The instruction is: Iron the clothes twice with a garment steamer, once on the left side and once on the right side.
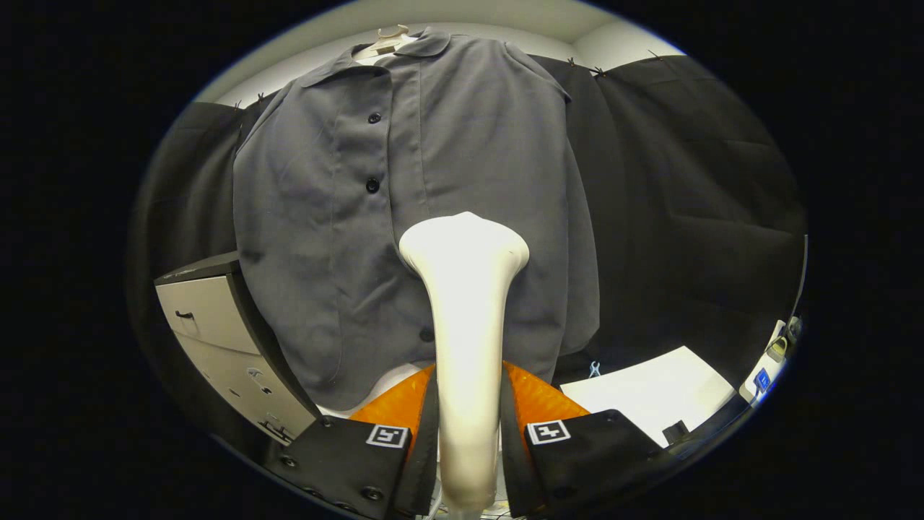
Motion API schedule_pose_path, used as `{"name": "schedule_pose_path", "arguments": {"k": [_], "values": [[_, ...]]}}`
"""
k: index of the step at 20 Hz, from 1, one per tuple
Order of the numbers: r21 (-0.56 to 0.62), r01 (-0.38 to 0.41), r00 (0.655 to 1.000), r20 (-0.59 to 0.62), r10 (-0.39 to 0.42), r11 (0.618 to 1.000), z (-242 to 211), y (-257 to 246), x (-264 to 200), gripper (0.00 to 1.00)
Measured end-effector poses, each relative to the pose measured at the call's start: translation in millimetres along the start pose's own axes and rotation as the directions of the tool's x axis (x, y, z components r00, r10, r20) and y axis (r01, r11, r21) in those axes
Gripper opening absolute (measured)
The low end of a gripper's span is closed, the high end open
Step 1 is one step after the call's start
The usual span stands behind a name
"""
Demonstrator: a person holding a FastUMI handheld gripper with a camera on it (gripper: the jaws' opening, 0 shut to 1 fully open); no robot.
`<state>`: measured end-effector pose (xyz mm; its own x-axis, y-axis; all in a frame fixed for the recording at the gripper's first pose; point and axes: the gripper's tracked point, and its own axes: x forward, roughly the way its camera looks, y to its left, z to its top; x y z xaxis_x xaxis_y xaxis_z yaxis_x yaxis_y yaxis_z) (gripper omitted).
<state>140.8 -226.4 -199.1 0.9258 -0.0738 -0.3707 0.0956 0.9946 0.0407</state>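
As the claw (pixel 468 426) grips the steamer (pixel 465 289), the grey shirt (pixel 404 217) hangs.

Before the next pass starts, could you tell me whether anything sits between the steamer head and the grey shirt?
Nothing visible does. The gripper is shut on the steamer, whose head points straight at the lower front of the shirt. The cabinet stands off to the side.

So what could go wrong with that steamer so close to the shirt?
1. The gripper is shut on the steamer only at its slim handle, so the wide head might twist or slip in the grasp.
2. The head sits low at the grey shirt, near its buttons; it could snag one.
3. The shirt hangs loose on a hanger, so pressing may swing it.
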Motion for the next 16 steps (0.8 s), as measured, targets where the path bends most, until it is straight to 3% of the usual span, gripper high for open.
{"name": "schedule_pose_path", "arguments": {"k": [6,16], "values": [[0.020,0.012,1.000,-0.015,-0.012,1.000,-8.0,0.6,-25.9,0.46],[-0.014,-0.046,0.985,0.164,0.047,0.999,68.7,41.8,-110.7,0.46]]}}
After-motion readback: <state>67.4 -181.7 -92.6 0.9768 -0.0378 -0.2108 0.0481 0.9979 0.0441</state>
